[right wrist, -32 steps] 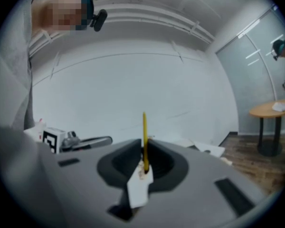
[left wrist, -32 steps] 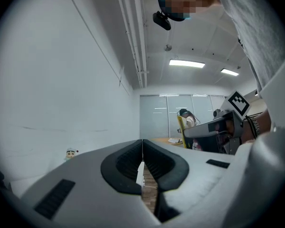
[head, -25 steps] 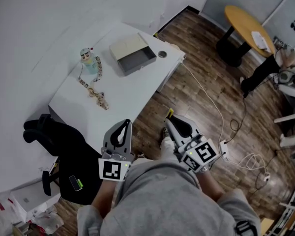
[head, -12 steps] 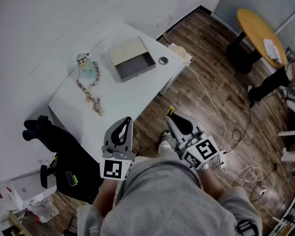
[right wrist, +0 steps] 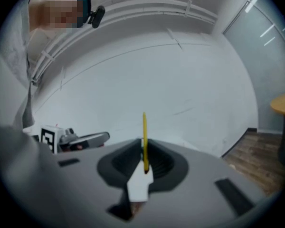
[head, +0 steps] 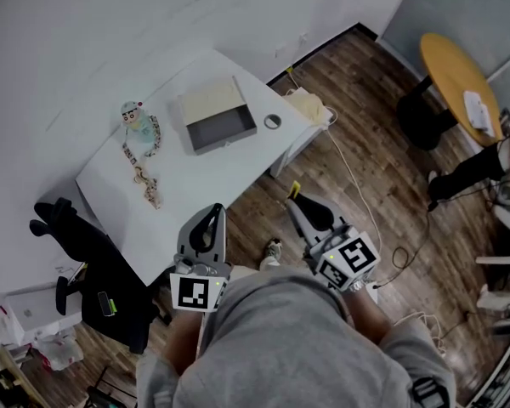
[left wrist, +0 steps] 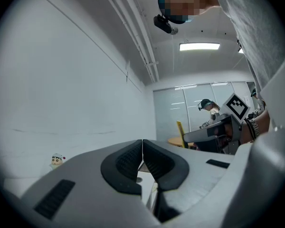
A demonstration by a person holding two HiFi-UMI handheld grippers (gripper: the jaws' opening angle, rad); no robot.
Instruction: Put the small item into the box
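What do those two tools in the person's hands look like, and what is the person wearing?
Both the left gripper and right gripper are light grey, with black ribbed pads inside their two tapering jaws. Each carries a white cube printed with black square markers. The person wears a grey top.

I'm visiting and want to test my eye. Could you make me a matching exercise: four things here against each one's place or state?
1. left gripper
2. right gripper
3. box
4. doll figure

A. open, on the white table
B. shut on a thin yellow item
C. shut, empty
D. beside a beaded chain

Pairs: 1-C, 2-B, 3-A, 4-D
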